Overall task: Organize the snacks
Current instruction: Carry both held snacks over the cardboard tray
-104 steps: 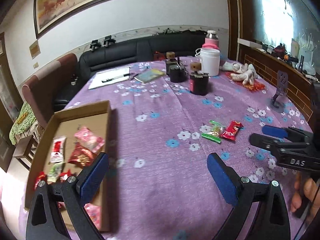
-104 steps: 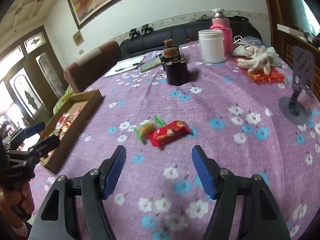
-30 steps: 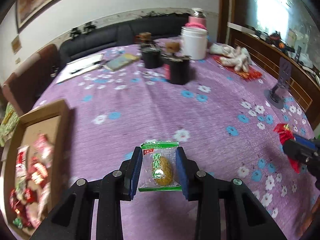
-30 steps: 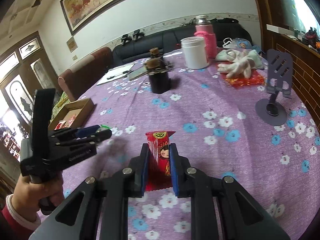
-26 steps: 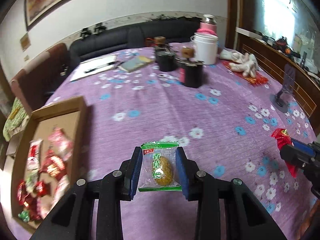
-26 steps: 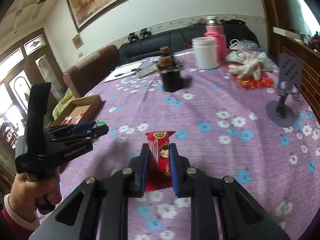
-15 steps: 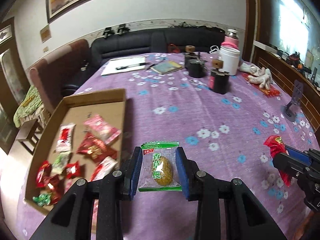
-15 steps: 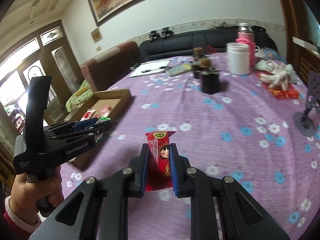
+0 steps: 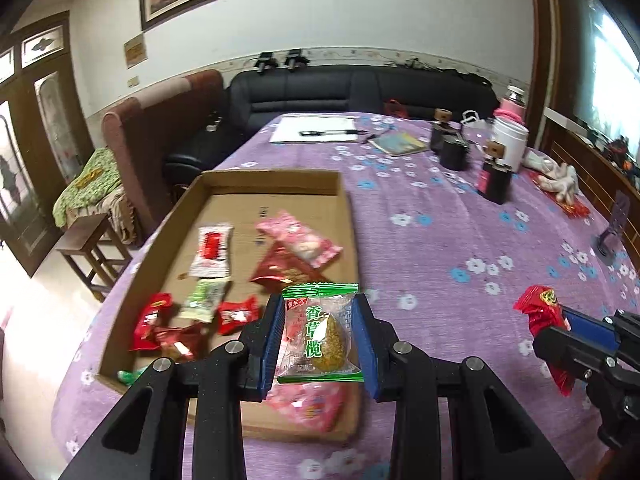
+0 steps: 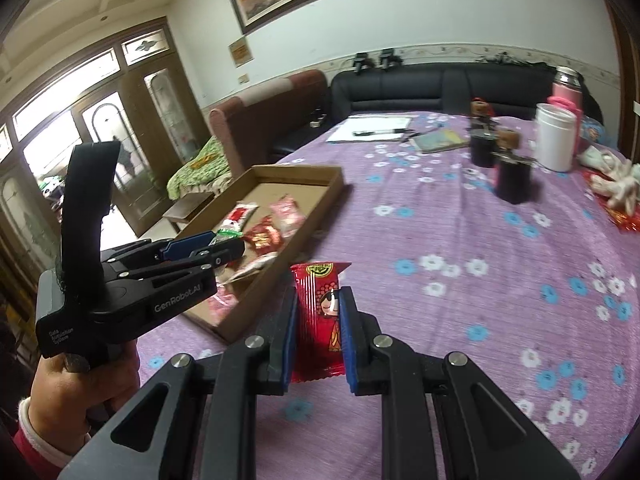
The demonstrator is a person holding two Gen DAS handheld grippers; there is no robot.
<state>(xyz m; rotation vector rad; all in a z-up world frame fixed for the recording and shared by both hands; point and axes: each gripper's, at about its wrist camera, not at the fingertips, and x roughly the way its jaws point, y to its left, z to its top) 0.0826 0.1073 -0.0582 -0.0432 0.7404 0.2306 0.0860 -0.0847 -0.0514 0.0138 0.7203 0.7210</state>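
My left gripper [image 9: 319,338] is shut on a clear snack packet with green ends [image 9: 320,336], held above the near right part of a shallow cardboard box [image 9: 276,182]. Several red, pink and white snack packets [image 9: 298,240] lie in the box. My right gripper [image 10: 317,330] is shut on a red snack packet [image 10: 318,312] and hovers over the purple floral tablecloth, just right of the box [image 10: 320,200]. The left gripper [image 10: 208,250] with its green packet also shows in the right wrist view, over the box, held by a hand [image 10: 76,392]. The right gripper's red packet [image 9: 540,316] shows at the lower right of the left wrist view.
Dark jars [image 9: 494,180], a white canister [image 9: 510,140], a pink flask [image 9: 512,106], a book [image 9: 398,145], paper with a pen [image 9: 316,130] and white gloves [image 9: 558,172] stand on the far table. A phone stand [image 9: 614,224] is at the right edge. A sofa and armchair lie beyond.
Both grippers have carried their packets leftward across the table toward the cardboard box, which has come closer and more central in both views. Grips are unchanged.
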